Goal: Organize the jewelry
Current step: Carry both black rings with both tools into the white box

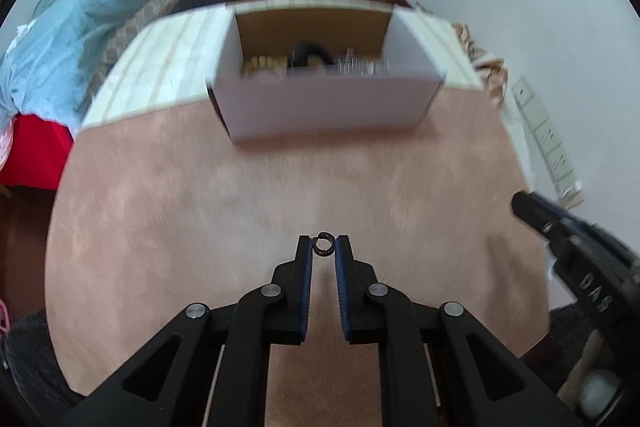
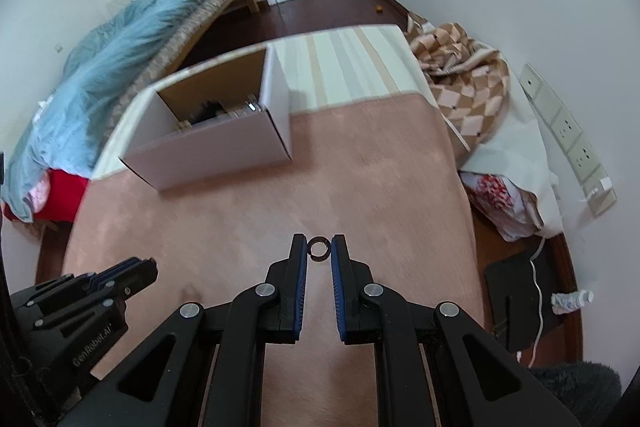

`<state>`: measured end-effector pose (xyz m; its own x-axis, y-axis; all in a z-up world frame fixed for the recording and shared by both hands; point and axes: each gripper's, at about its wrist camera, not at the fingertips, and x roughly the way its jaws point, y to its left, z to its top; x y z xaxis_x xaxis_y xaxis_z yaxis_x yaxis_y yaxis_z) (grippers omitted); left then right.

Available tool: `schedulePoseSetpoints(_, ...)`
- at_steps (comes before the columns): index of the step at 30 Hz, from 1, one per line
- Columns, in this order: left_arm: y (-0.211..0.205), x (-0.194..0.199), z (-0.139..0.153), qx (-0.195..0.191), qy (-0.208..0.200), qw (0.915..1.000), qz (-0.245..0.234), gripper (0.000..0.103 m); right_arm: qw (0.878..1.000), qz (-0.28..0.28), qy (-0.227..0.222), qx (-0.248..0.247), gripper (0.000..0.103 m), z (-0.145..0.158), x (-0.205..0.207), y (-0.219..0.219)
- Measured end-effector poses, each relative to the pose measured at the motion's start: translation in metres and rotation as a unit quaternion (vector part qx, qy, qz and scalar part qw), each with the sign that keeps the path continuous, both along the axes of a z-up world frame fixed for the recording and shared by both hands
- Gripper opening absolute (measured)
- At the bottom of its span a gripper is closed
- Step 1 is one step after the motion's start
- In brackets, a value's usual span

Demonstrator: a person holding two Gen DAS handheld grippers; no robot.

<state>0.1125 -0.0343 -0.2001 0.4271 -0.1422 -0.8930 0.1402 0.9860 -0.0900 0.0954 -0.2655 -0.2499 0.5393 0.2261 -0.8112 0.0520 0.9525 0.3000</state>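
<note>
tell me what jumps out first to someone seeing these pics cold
Each gripper pinches a small dark ring at its fingertips: the left gripper holds an open ring, the right gripper a closed ring, both above the pink blanket. Beyond them stands an open white box with dark and shiny items inside, blurred. A fluffy blue throw lies on the far bed.

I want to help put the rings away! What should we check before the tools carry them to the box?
1. Left tool pinches its dark ring at the tips: ok.
2. Right tool pinches its dark ring at the tips: ok.
3. White box is open on top: ok.
4. Room left inside the box: cannot tell, the contents are blurred.
5. Pink blanket between tools and box is free of obstacles: ok.
6. The two tools are apart, not touching: ok.
</note>
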Motion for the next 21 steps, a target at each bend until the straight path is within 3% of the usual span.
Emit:
schedulePoseSetpoints(6,0.014,0.049,0.046,-0.022,-0.033,0.9992,-0.004,0.009,0.999,0.023,-0.033,0.03,0.013,0.034,0.044,0.015)
schedulePoseSetpoints(11,0.028,0.114,0.054,-0.033,-0.016,0.9993,-0.009,0.009,0.997,0.05,-0.044,0.047,0.013,0.052,0.104,0.032)
schedulePoseSetpoints(16,0.039,0.157,0.043,-0.036,0.013,0.9993,-0.005,0.009,0.994,0.086,-0.005,0.068,0.013,0.044,0.172,0.05)
schedulePoseSetpoints(21,0.046,0.178,0.028,-0.044,0.055,0.9974,0.014,0.01,0.987,0.123,0.043,0.092,0.013,0.027,0.205,0.065)
